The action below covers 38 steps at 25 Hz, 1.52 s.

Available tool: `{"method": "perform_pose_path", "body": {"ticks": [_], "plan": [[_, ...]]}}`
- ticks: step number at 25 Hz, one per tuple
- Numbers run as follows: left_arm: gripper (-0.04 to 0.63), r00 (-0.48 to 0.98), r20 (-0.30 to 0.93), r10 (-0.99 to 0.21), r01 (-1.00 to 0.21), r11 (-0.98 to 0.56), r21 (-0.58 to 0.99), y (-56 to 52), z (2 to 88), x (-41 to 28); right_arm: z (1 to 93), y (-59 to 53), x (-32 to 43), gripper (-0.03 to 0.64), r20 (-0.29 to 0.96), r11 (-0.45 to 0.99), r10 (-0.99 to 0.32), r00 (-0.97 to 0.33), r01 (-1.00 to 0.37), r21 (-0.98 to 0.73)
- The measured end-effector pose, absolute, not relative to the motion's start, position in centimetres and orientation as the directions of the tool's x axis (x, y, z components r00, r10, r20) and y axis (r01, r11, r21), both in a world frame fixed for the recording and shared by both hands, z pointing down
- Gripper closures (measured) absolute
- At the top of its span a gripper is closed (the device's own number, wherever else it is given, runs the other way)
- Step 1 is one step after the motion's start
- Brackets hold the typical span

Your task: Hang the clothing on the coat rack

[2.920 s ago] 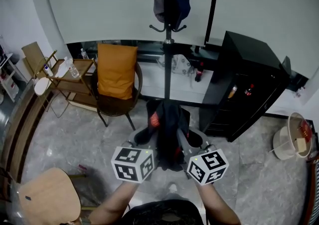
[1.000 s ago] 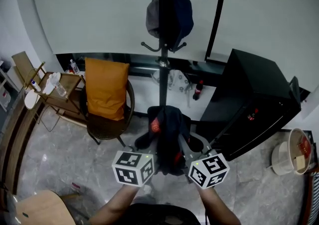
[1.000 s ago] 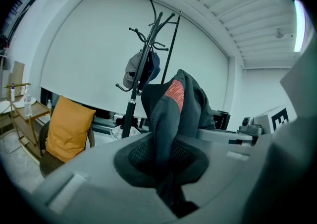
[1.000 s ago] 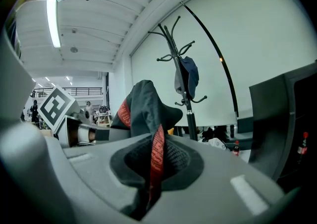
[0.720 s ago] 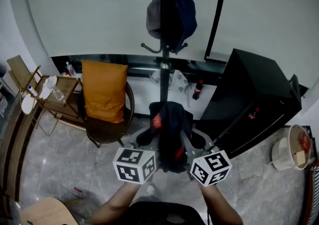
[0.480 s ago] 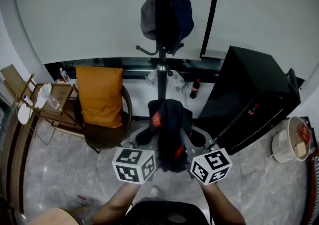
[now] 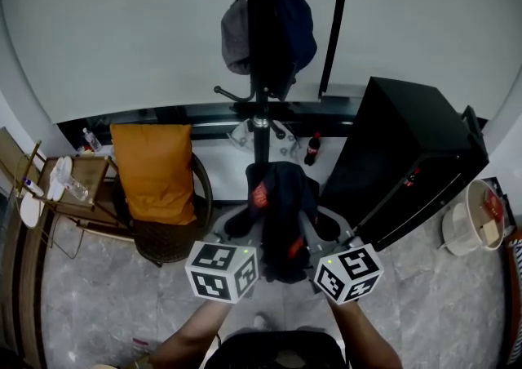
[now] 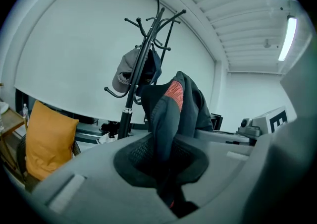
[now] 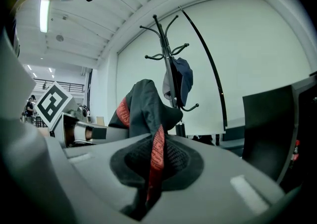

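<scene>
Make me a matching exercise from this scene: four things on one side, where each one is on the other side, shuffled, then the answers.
1. dark jacket
2. grey cap
3. orange cushion
4. black cabinet

A. on the chair
B. hanging on the coat rack
C. clamped by the left gripper and right gripper
D. standing to the right of the coat rack

Pairs: 1-C, 2-B, 3-A, 4-D

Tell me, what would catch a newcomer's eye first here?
The left gripper and right gripper clamp a dark jacket with red trim, centre foreground. Behind stands a black coat rack carrying a grey cap, and an orange cushion sits on the chair at left.
</scene>
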State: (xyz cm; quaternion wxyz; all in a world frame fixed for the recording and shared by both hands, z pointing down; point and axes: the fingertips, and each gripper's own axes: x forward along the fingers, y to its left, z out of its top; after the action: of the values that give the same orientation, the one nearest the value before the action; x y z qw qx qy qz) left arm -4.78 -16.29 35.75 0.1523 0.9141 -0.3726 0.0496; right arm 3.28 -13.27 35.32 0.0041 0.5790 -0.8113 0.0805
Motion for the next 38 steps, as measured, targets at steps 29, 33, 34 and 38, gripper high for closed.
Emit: {"method": "perform_pose_path", "body": {"ticks": [29,33,34,38], "plan": [[0.563,0.658,0.193,-0.728,-0.752,-0.626,0.208,-23.8,35.0,-0.9,34.6,-21.4,7.3,0.595,0.052,0.397,-0.913,-0.406,-0.909,-0.124],[0.563,0.646,0.194,-0.738,-0.763,-0.613,0.207,-24.9,35.0,-0.6,34.5,-22.7,7.5,0.595,0.048,0.412,-0.906,-0.421,-0.902,-0.128],[0.563,0.643,0.195,-0.741,-0.765,-0.610,0.207,-25.2,35.0,-0.5,34.5,-22.9,7.6,0.595,0.047,0.416,-0.904,-0.425,-0.900,-0.128],[0.563,0.636,0.194,-0.747,-0.771,-0.603,0.206,-26.1,35.0,-0.1,34.6,-24.0,8.0,0.597,0.045,0.424,-0.900,-0.433,-0.895,-0.134]]}}
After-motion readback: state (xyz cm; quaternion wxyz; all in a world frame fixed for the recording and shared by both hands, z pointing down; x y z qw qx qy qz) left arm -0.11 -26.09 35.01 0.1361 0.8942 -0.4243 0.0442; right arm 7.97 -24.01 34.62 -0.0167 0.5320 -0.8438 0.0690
